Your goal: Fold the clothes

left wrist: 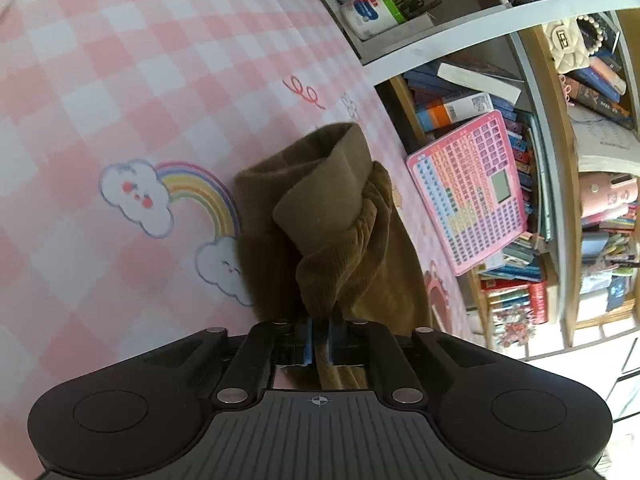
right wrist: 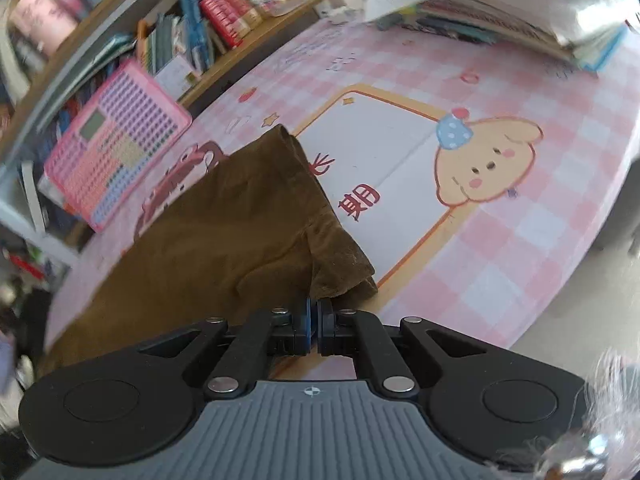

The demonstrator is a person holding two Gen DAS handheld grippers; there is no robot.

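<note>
One brown garment [right wrist: 224, 216] lies on the pink checked mat [right wrist: 520, 240], clear mat to its right up to the edge, a pink keypad toy [right wrist: 116, 152] and bookshelf [right wrist: 224, 12] crowding the far side. Left gripper [left wrist: 319, 326], pads barely parted, pinches a bunched, ribbed fold. Right gripper [right wrist: 315, 310], nearly closed, nips a flat corner; only the left view shows the rainbow [left wrist: 200, 196].

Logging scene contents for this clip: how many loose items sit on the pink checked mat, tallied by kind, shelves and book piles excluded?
Brown garment: 1
Pink keypad toy board, leaning against the shelf: 1
Total: 2
</note>
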